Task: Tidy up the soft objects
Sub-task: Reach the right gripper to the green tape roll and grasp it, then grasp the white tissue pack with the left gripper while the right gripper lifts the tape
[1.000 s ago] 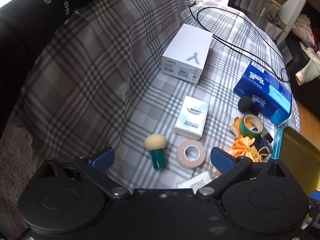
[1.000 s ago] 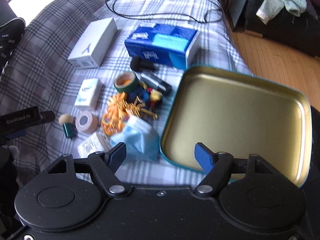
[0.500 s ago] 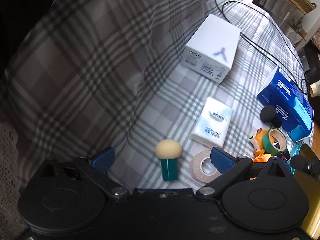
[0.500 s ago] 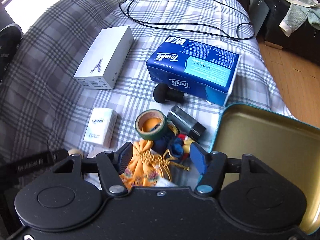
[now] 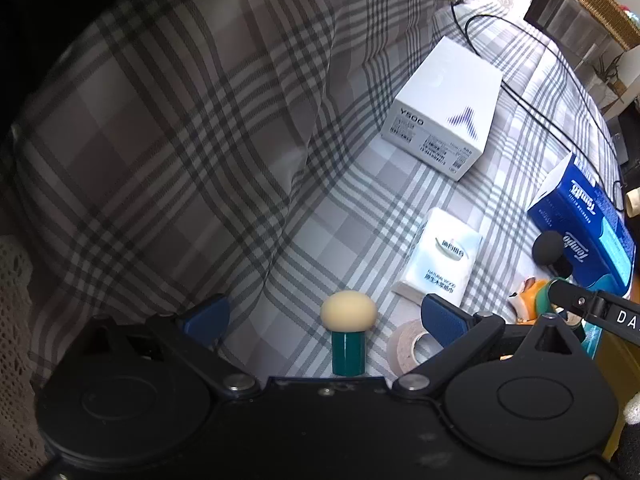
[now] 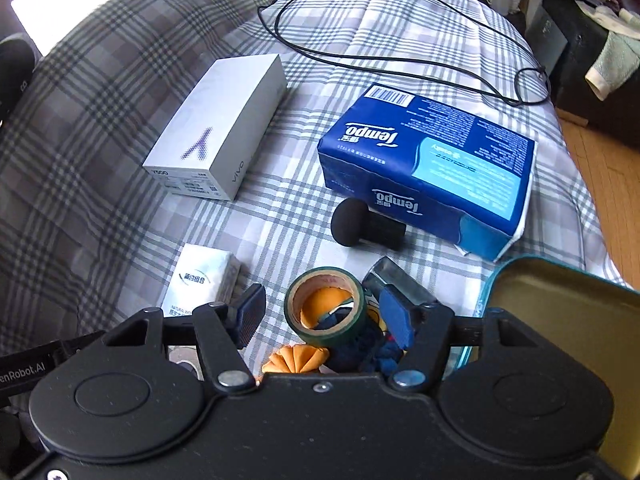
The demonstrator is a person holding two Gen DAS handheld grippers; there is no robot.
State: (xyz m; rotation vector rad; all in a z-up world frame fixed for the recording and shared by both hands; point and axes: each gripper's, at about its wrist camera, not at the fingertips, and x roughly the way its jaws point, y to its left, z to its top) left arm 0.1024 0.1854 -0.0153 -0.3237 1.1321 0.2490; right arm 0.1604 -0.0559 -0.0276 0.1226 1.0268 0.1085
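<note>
Hovering low over the bed, your right gripper has its fingers apart, bracketing the green tape roll without pressing it; they have just been closing, and the roll sits between them.

- Under and just behind that roll: an orange pouch and dark blue fabric, heaped together. Probably the soft things you are after; the roll lies partly on top, so it may need shifting first.
- Right of the heap: the gold tin tray, empty in view, its teal rim touching the clutter. Likely the drop spot, hence its place close by.
- Your left gripper has its fingers wide apart around the mushroom-shaped sponge puff, touching nothing. The beige tape roll lies just beside the right finger.
- Farther: small tissue packet, black puff lying against the blue tissue pack, white phone box, then a looped black cable.

Open room: bare plaid between packet and phone box. The 2 grippers are near each other, and the bed edge drops off past the tray.
</note>
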